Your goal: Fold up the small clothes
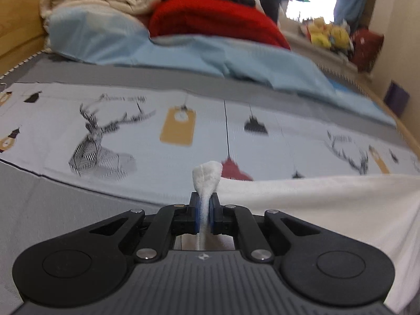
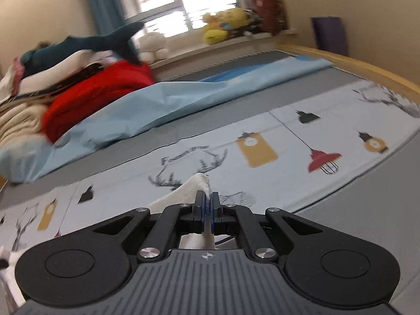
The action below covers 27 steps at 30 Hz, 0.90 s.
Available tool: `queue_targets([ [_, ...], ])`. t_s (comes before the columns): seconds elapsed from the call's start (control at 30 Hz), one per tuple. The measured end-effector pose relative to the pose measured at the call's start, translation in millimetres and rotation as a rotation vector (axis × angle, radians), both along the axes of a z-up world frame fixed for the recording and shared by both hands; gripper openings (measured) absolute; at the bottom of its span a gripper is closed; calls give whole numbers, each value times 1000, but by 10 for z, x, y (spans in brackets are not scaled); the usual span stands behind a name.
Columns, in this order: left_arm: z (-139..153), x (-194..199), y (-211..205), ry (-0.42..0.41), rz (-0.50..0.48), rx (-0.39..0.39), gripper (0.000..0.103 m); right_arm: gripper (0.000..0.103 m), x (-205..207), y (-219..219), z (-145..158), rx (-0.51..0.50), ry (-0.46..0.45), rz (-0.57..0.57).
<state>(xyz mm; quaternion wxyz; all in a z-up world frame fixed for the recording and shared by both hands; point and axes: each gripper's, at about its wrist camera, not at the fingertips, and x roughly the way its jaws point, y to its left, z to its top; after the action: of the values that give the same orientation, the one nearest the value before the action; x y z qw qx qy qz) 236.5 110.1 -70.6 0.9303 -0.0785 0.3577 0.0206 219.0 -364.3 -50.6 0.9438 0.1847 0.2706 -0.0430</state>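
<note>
White terry cloth garment clamped at a corner by left hand-held gripper; right hand-held gripper pinches another corner, probably the same piece, above the printed bedsheet.

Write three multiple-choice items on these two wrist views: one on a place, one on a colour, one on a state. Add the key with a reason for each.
1. Where does the red blanket lie?
A. On the windowsill
B. On the bed, beyond the light blue sheet
C. Under the printed cover

2. What colour is the cloth pinched in the left tongs?
A. White
B. Red
C. Yellow

3. In what state are the right tongs?
A. Wide open, nothing between them
B. Shut on the cloth
C. Open around a plush toy

Key:
1 B: the left wrist view shows it piled at the far side of the bed, past the blue sheet.
2 A: a white fold stands up between the blue pads.
3 B: in the right wrist view the pads press on a white corner of the cloth.
</note>
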Motion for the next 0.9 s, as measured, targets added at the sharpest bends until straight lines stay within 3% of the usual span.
queue_targets([
  [0.13,17,74,-21,-23,29,-2,9,4,107,7,-62,6,3,-35],
  [0.23,-103,167,-10,88,21,-39,21,8,228,15,-203,25,131,-64],
  [0.3,-123,147,-38,116,-2,-22,22,22,216,1,-248,44,169,-54],
  [0.53,-201,-14,-30,205,-66,-55,22,24,51,10,-326,60,286,43],
  [0.9,-301,-633,-165,351,-108,-18,22,26,-665,105,-357,-102,417,191],
])
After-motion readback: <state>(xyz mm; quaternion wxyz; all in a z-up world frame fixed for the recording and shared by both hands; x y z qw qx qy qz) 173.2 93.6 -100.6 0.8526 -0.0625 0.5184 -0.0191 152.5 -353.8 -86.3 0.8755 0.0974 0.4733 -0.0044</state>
